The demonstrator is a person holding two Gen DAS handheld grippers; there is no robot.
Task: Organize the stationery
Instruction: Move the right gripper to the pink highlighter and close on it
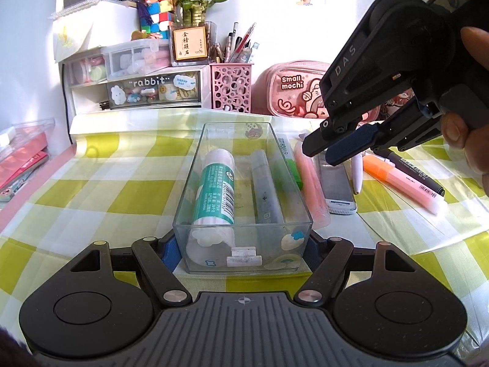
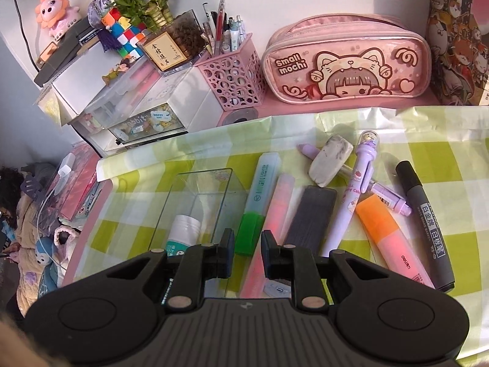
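A clear plastic box (image 1: 293,189) stands on the checked cloth, holding a teal glue stick (image 1: 215,188) and a grey marker (image 1: 266,188). My left gripper (image 1: 243,249) is shut on the box's near end, a pad on each side wall. My right gripper (image 2: 248,252) is open and empty, hovering over a green highlighter (image 2: 256,205) and a pink highlighter (image 2: 275,211) just right of the box (image 2: 226,183). It also shows in the left wrist view (image 1: 333,150). Loose items lie to the right: black eraser (image 2: 308,217), purple pen (image 2: 354,192), orange-pink highlighter (image 2: 388,238), black whiteboard marker (image 2: 428,223), white eraser (image 2: 330,159).
At the back stand a pink pen holder (image 2: 235,79), a pink "Small mochi" pencil case (image 2: 345,61), a drawer unit (image 1: 137,82) with a plant (image 1: 192,0) on top. Red booklets (image 1: 21,159) lie left, off the cloth.
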